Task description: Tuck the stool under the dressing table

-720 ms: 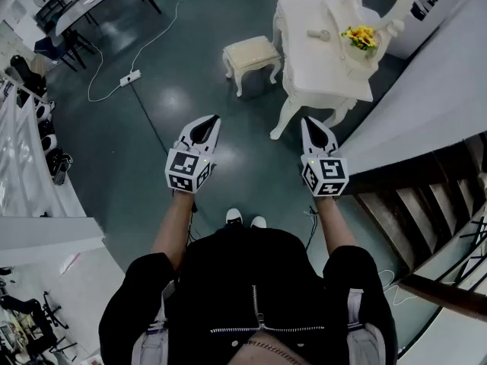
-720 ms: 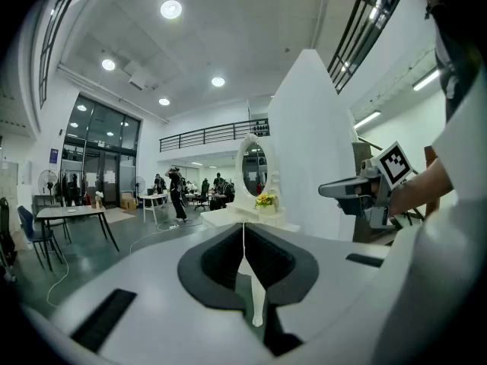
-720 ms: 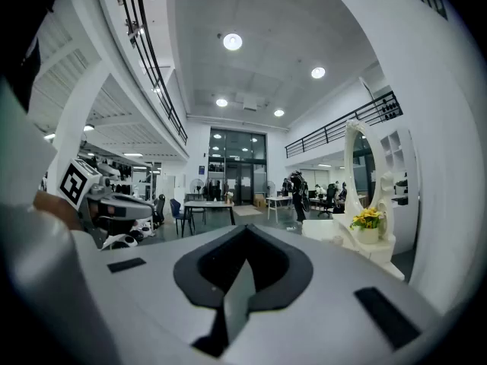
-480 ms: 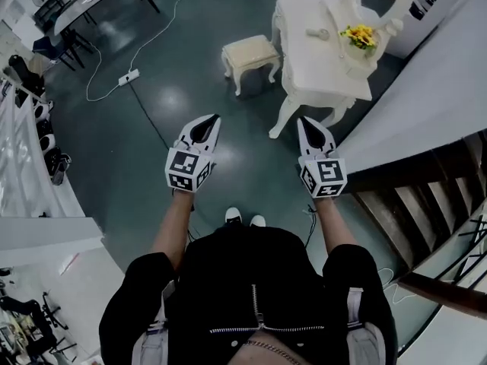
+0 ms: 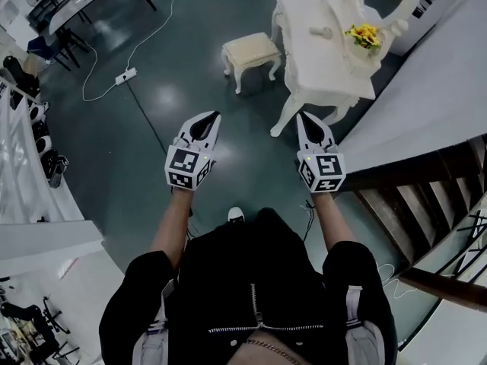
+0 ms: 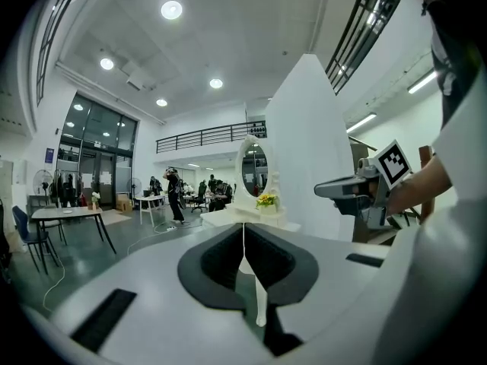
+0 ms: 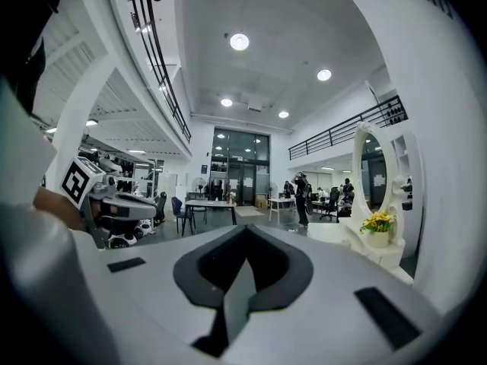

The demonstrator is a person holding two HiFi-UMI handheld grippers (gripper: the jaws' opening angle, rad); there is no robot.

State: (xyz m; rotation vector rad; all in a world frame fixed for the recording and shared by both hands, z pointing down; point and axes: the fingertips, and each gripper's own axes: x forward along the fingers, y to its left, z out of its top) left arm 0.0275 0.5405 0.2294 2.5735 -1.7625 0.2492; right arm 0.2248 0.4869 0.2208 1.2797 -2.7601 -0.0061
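Cream stool, white dressing table, seemingly yellow flowers.

Only one shoe shows now, near 6 o'clock; the other has gone under the person's body. The right tongs have edged toward 11 o'clock, nearer the counter.

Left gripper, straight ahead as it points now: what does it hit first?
Most likely the dressing table: its mirror and flowers sit just above the left gripper's shut jaws. It looks some way off; depth unclear.
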